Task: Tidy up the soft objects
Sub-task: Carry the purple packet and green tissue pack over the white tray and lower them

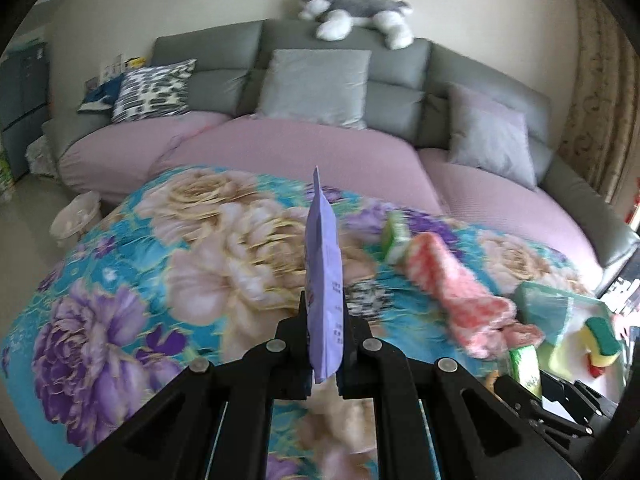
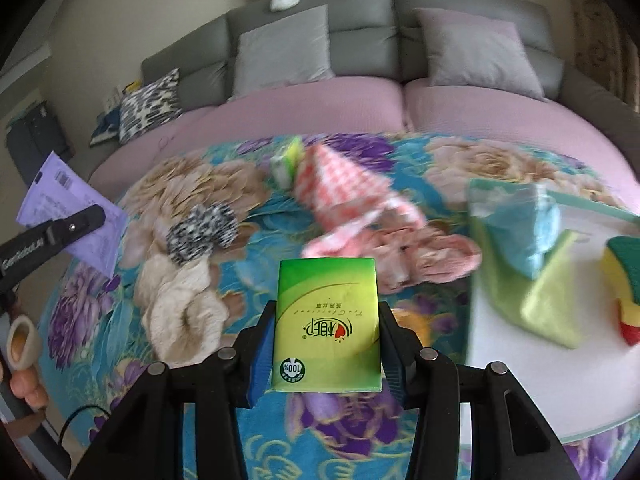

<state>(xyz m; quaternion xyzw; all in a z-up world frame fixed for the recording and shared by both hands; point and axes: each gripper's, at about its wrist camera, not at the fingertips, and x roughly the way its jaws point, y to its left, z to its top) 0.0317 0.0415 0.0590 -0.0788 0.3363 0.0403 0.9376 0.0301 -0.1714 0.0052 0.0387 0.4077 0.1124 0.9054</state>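
Observation:
My left gripper (image 1: 323, 312) is shut on a flat purple packet (image 1: 324, 280) that stands edge-on above the floral cloth (image 1: 140, 260); the same packet (image 2: 74, 208) shows at the left of the right wrist view. My right gripper (image 2: 326, 320) is shut on a green tissue pack (image 2: 327, 324), lifted over the cloth. On the cloth lie a pink checked towel (image 2: 344, 188), a small green pack (image 2: 286, 162), a black-and-white scrunchie (image 2: 200, 232) and a cream fluffy cloth (image 2: 180, 316). The white tray (image 2: 520, 380) at right holds a green cloth (image 2: 532, 300), a blue cloth (image 2: 524, 232) and a yellow-green sponge (image 2: 624, 276).
Behind the cloth runs a grey sofa (image 1: 404, 68) with pink seat covers, grey cushions (image 1: 316, 86), a patterned cushion (image 1: 154, 90) and a plush husky (image 1: 352, 12) on its back. A pale waste bin (image 1: 74, 220) stands on the floor at left.

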